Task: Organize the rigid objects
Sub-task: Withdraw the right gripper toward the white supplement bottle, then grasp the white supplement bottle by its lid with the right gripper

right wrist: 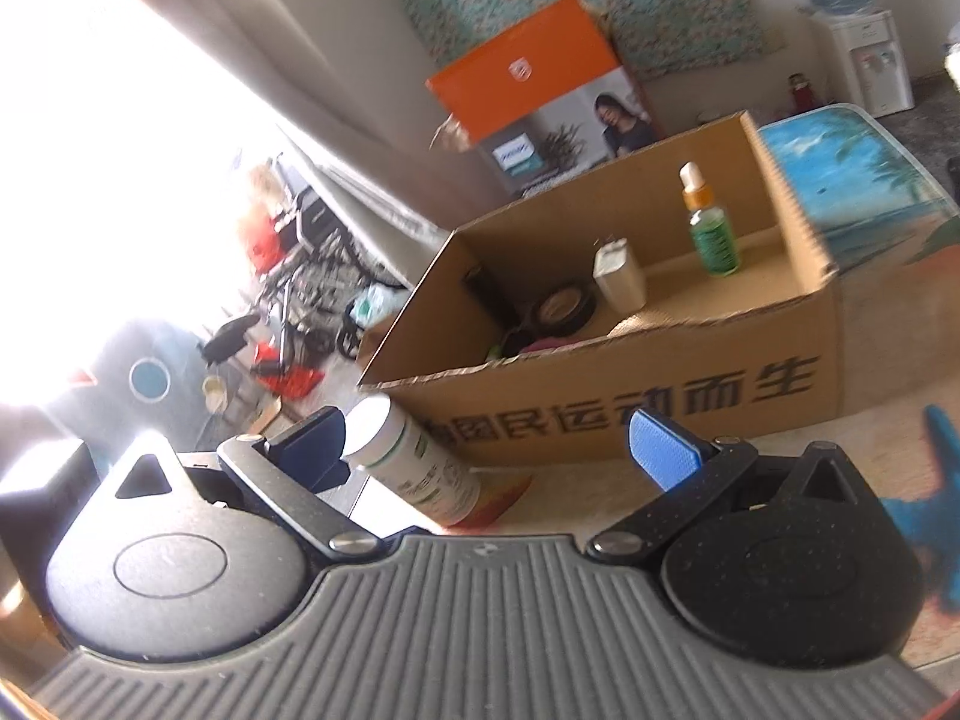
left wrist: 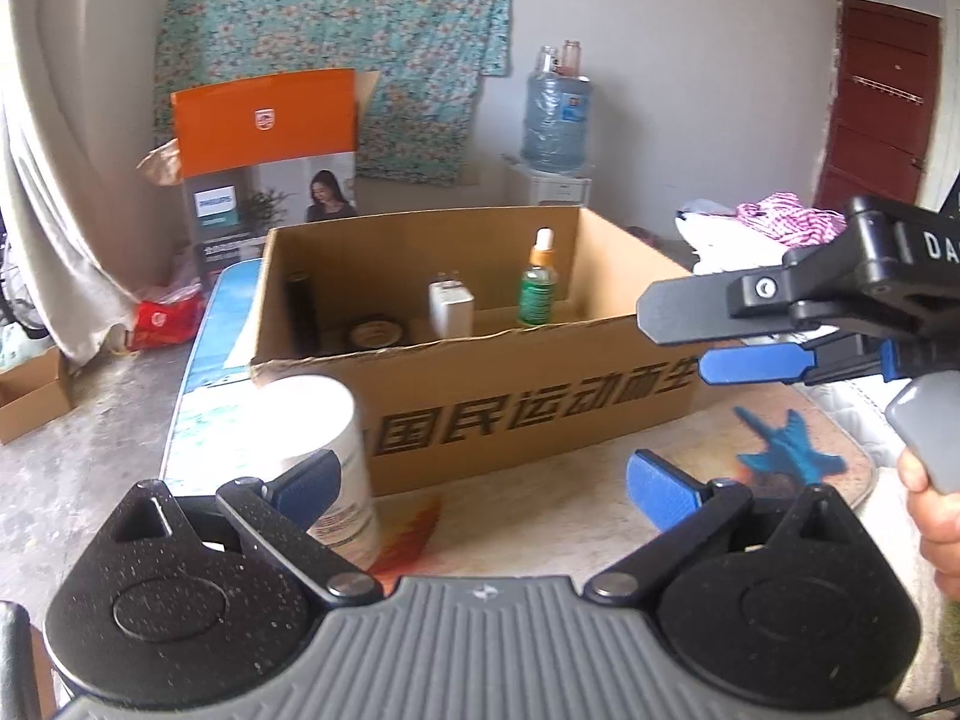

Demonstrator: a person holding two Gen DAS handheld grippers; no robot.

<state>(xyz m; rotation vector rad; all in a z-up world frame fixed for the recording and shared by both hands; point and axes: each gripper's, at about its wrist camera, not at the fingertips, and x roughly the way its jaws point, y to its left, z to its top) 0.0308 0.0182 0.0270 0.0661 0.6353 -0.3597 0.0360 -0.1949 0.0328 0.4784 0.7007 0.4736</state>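
Observation:
An open cardboard box (left wrist: 528, 402) stands on the table and also shows in the right wrist view (right wrist: 660, 396). Inside it are a green dropper bottle (left wrist: 538, 288) (right wrist: 711, 228), a white charger plug (left wrist: 451, 307) (right wrist: 618, 276), a round tin (left wrist: 375, 333) (right wrist: 564, 307) and a dark cylinder (left wrist: 300, 306). A white pill bottle (left wrist: 333, 456) (right wrist: 414, 462) stands in front of the box's left corner. My left gripper (left wrist: 480, 480) is open, its left finger beside the bottle. My right gripper (right wrist: 498, 450) is open and empty; it also shows at the right of the left wrist view (left wrist: 690, 336). A blue toy plane (left wrist: 786, 444) lies on the table.
An orange and grey Philips carton (left wrist: 264, 150) stands behind the box. A water dispenser (left wrist: 555, 120) is against the back wall. Clothes (left wrist: 774, 222) are piled at the right. A red door (left wrist: 876, 102) is at the far right. The table edge (left wrist: 186, 372) runs along the left.

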